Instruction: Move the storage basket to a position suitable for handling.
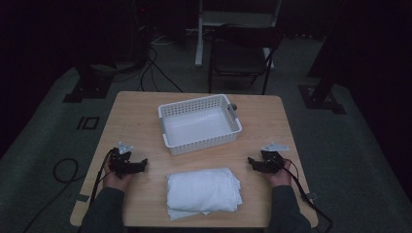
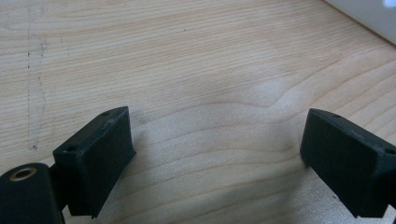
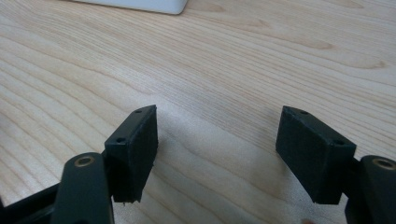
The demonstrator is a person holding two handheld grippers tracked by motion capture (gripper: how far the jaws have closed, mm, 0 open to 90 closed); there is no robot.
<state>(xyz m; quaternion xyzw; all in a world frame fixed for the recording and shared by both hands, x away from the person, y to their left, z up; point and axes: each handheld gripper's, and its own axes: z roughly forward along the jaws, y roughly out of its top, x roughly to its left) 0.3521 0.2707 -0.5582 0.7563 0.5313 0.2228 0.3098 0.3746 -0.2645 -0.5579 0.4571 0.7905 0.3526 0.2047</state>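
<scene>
Left gripper [image 1: 141,164] and right gripper [image 1: 252,162], each with jaws spread wide and holding nothing, rest low over bare wood near the left and right edges of the table [image 1: 272,121], jaws pointing inward toward each other. In the gripper views, open tabletop lies between and ahead of each jaw pair. Both forearms enter from the near edge, hands wrapped around the gripper bodies, cables trailing back. A folded white cloth [image 1: 203,192] lies between the grippers at the near edge, apart from both. A white perforated basket [image 1: 233,115] sits farther back, centred, empty.
</scene>
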